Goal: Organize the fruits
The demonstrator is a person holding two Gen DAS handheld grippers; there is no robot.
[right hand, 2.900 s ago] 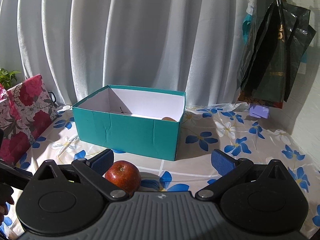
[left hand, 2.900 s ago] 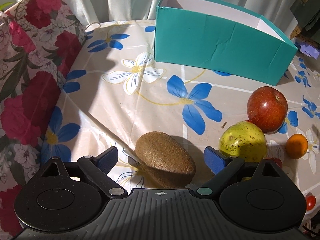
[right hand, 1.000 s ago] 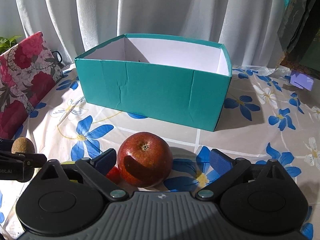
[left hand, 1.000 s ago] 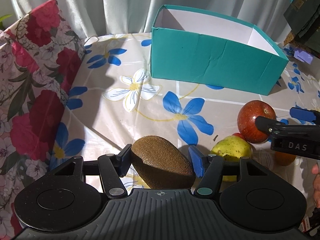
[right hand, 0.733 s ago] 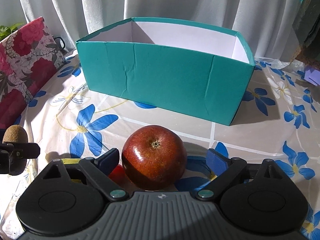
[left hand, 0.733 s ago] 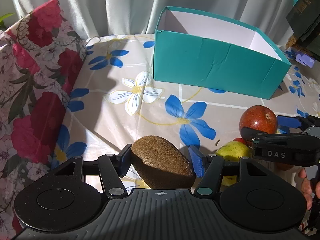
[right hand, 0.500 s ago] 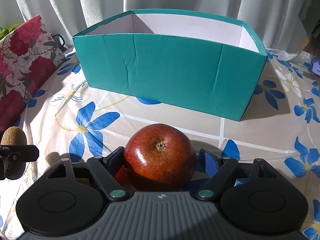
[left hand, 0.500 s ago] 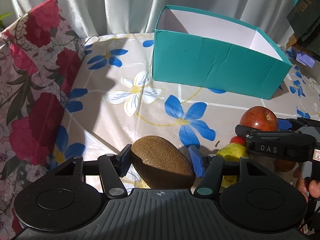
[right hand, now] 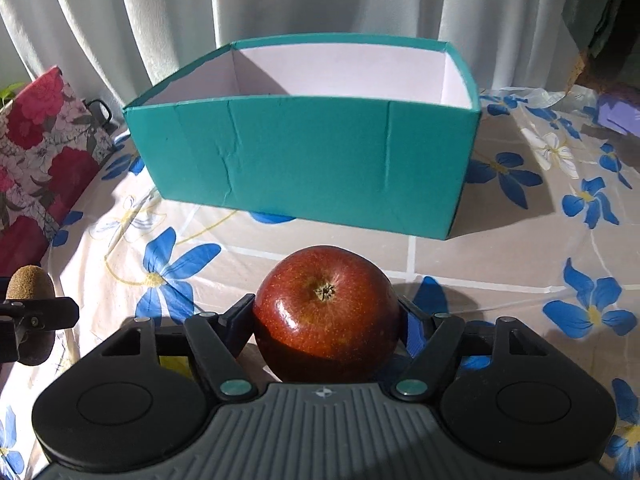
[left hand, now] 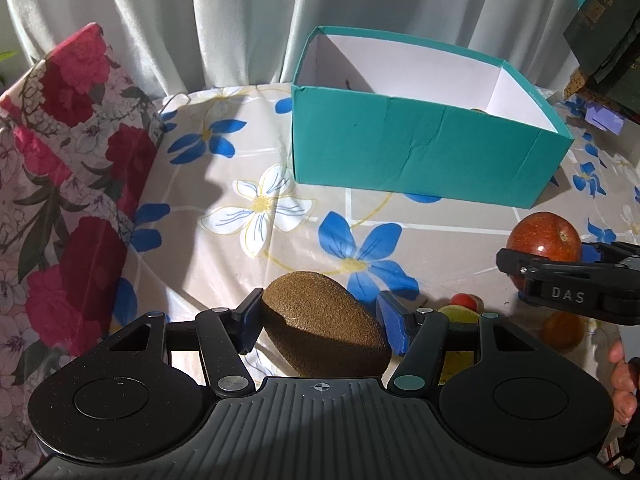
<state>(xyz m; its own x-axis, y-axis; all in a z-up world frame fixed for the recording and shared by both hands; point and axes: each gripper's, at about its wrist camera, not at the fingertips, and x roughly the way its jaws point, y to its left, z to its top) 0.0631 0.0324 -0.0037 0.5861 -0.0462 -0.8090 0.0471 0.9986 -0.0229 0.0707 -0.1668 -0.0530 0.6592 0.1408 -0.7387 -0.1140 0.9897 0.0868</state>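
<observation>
My left gripper [left hand: 323, 316] is shut on a brown kiwi [left hand: 324, 320], held over the flowered tablecloth at the near left. The kiwi [right hand: 28, 284] also shows at the left edge of the right wrist view. A red apple [right hand: 326, 312] sits stem up between the fingers of my right gripper [right hand: 326, 320]. Its jaws are closing, and both blue pads touch the apple's sides. In the left wrist view the apple [left hand: 544, 236] and right gripper [left hand: 548, 254] are at the far right. A teal box [right hand: 312, 160] with white inner walls stands open behind.
A yellow-green pear [left hand: 460, 314], a small red fruit [left hand: 464, 301] and an orange [left hand: 562, 330] lie under the right gripper. A floral bag [left hand: 60, 160] stands at the table's left edge. A curtain hangs behind, and a hand [left hand: 622, 376] shows at the right.
The right gripper's jaws have closed from wide apart onto the apple, and the box looms nearer in its view. The left gripper has stayed still with the kiwi.
</observation>
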